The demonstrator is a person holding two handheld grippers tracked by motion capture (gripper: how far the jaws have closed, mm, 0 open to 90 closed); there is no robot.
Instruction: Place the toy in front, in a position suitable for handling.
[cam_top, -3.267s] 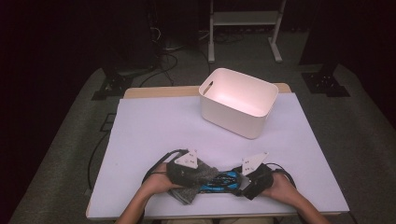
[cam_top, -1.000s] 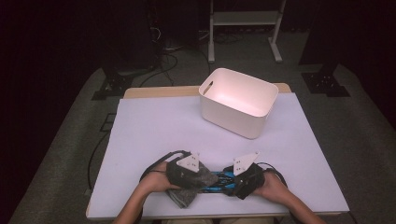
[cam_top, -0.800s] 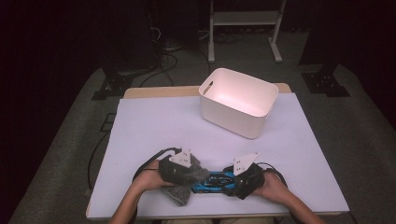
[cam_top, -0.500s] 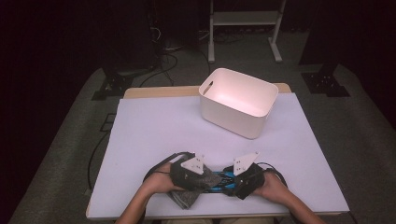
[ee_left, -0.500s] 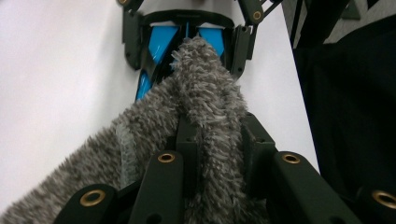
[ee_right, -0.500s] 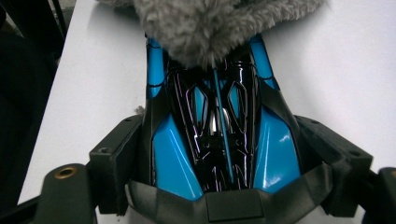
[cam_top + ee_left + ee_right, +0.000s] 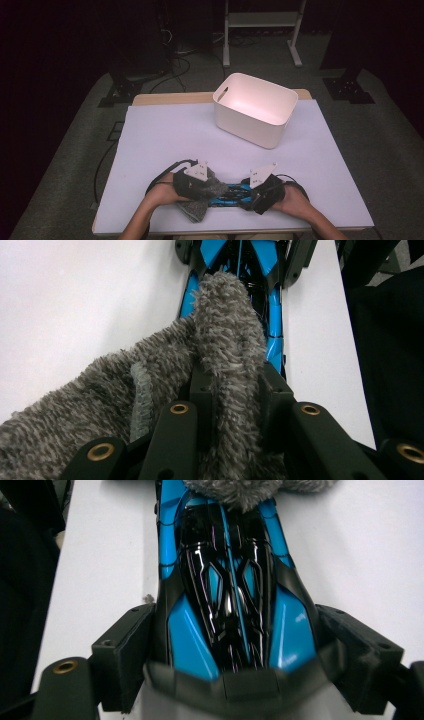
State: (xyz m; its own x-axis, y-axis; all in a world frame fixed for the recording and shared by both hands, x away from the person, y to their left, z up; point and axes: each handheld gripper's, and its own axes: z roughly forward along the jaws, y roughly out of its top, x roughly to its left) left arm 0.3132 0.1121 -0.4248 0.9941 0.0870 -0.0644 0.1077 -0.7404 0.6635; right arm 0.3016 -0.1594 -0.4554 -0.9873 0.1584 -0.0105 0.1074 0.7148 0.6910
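Standing by the table, I see a person w/ a gripper in each hand, both down at the near edge of the white table top (image 7: 165, 135). Left gripper (image 7: 207, 187) has its jaws pinched tight on a fuzzy grey cloth (image 7: 150, 390): in the left gripper view a fold of that cloth runs up between the two black jaws, and its tip lies against the blue and black toy car (image 7: 272, 315) just ahead. Rest of the cloth spills out to one side onto the table. Right gripper (image 7: 252, 195) is clamped on the other end of the car (image 7: 230, 595); in the right gripper view the jaws press both flanks of the shiny body, w/ the cloth (image 7: 240, 490) touching the car's far end. From the high view the car (image 7: 227, 195) lies flat on the table between the two grippers, lengthwise from one to the other, w/ the cloth (image 7: 197, 210) bunched at its left end. White plastic bin (image 7: 255, 107) sits well apart toward the far right of the table.
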